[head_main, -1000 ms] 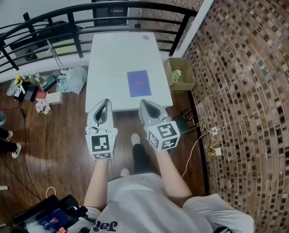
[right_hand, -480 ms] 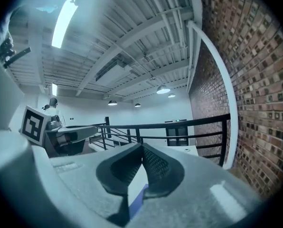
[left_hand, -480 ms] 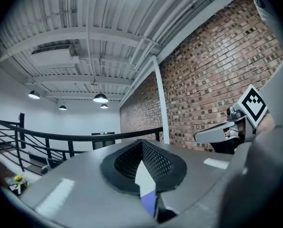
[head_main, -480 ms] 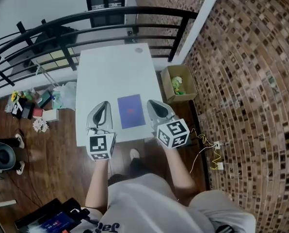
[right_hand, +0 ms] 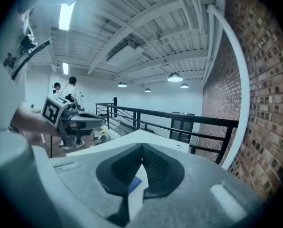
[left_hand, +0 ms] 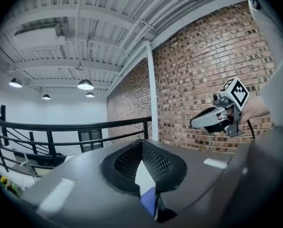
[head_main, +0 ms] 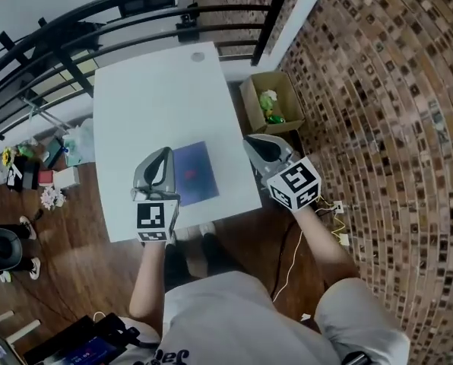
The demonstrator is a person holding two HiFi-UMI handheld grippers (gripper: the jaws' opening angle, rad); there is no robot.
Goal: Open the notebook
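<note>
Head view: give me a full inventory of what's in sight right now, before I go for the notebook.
table: one, white, centre
notebook: one, blue-purple, flat on the table by its near edge, between the grippers
small round thing: one, grey, by the table's far edge
cardboard box: one, brown, on the floor right of the table, green and white contents
railing: one, black, behind the table
brick wall: one, brown, right
clutter: several pieces, mixed colours, on the floor at left
cable: one, pale, on the floor at right
left gripper: one, grey, left of the notebook, jaws together
right gripper: one, grey, right of the notebook, jaws together
</note>
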